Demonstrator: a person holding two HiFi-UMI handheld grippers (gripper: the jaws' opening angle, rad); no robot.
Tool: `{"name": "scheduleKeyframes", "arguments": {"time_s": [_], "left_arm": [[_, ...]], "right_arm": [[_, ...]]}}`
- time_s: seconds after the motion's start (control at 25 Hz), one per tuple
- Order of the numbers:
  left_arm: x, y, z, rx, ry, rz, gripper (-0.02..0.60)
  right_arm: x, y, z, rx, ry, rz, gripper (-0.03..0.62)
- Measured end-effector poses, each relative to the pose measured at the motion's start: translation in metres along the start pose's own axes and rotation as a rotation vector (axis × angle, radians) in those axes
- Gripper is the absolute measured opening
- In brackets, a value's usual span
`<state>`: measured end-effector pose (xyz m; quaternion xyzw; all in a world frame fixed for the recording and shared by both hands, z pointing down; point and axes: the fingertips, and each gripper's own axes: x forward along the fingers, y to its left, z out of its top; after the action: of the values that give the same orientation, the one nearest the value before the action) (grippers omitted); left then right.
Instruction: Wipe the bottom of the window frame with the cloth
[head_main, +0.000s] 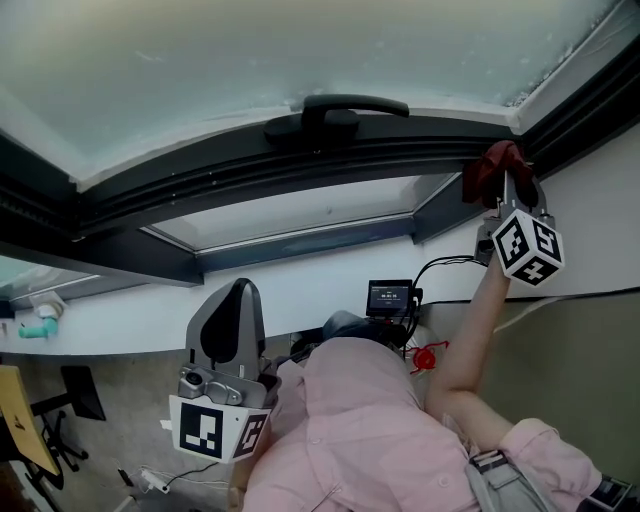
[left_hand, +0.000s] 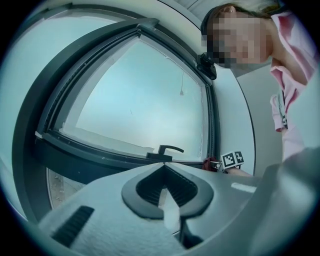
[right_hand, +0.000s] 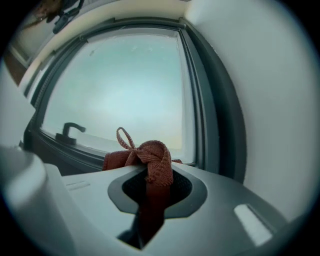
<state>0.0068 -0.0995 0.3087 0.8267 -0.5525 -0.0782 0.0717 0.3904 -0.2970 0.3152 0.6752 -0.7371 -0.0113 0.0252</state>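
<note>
Right gripper (head_main: 510, 183) is raised at arm's length and clamped on the red cloth (head_main: 494, 166). In the right gripper view the cloth (right_hand: 152, 159) fills the gap between the jaws and bunches out past their tips in a knotted wad, with one thin loop sticking up.

The wad sits just ahead of the tips, at the corner where the dark window frame (head_main: 250, 172) turns from its bottom rail to the side rail. Actual contact with the rail is not certain.

The window handle (head_main: 345, 104) lies well off to this gripper's left on the same rail.

Left gripper (head_main: 238, 292) is held low beside the person's chest, well apart from the frame. Its jaws are together at the tips with nothing between them (left_hand: 163, 167).
</note>
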Motion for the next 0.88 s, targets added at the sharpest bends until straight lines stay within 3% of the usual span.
{"name": "scheduleKeyframes", "arguments": {"time_s": [0.2, 0.6, 0.72, 0.88], "left_arm": [[-0.004, -0.012, -0.006, -0.001, 0.029, -0.052, 0.000], [-0.019, -0.017, -0.008, -0.007, 0.041, -0.098, 0.000], [-0.028, -0.009, -0.005, -0.008, 0.027, -0.072, 0.000], [-0.039, 0.004, -0.001, -0.006, 0.012, -0.036, -0.001]], "right_arm": [[-0.019, 0.086, -0.016, 0.063, -0.005, 0.218, 0.059], [-0.044, 0.255, -0.023, -0.056, 0.011, 0.508, 0.059], [-0.039, 0.287, -0.028, -0.112, 0.030, 0.551, 0.060], [-0.024, 0.301, -0.042, -0.149, 0.071, 0.530, 0.058]]}}
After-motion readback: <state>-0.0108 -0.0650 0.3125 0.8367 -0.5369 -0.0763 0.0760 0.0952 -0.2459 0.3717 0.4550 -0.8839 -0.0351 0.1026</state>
